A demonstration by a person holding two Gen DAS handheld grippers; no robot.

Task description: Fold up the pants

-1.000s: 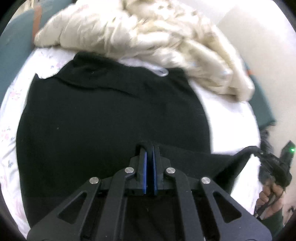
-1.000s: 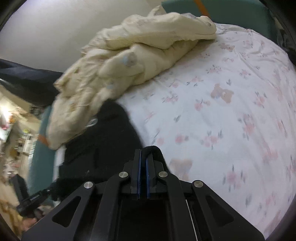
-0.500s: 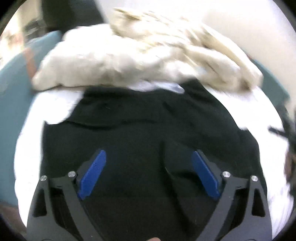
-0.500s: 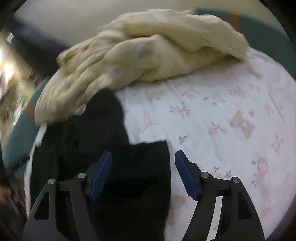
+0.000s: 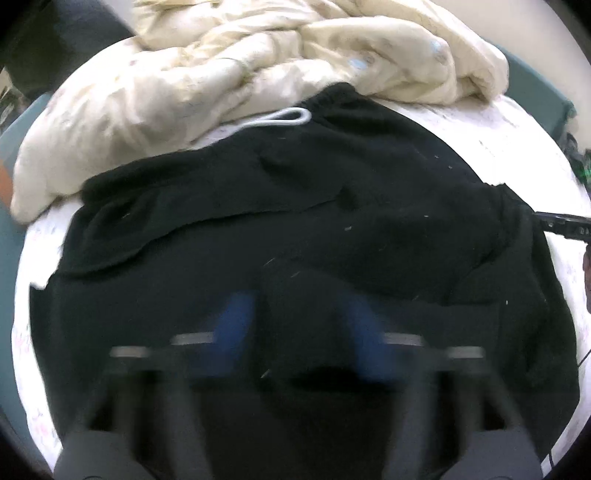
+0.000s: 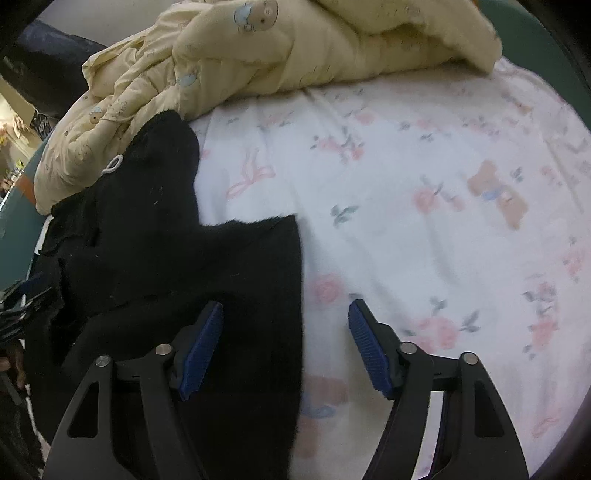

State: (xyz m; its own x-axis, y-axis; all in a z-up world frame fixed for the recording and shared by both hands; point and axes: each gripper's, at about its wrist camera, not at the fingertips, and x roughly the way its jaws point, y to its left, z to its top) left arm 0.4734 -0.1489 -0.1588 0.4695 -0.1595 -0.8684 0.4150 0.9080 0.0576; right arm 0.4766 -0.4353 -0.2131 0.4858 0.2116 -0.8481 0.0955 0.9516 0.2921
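Left wrist view: left gripper (image 5: 299, 328) blurred, jaws just closing over black sweatpants (image 5: 295, 206) spread from six to twelve o'clock; grip not discernible (could snag extra layers). Right wrist view: right gripper (image 6: 286, 347) spread, closing, straddling the pants' edge; could slip off toward three o'clock.

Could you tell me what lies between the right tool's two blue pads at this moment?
In the right wrist view, the black pants' edge and bare floral bedsheet lie between the right tool's just-closing pads, untouched.

Home bedroom: bed (image 6: 424, 155) under white floral, teddy-bear print sheet; rumpled cream comforter (image 6: 280, 48) with bear motifs heaped at far end; teal bed frame (image 6: 532, 33) beyond.
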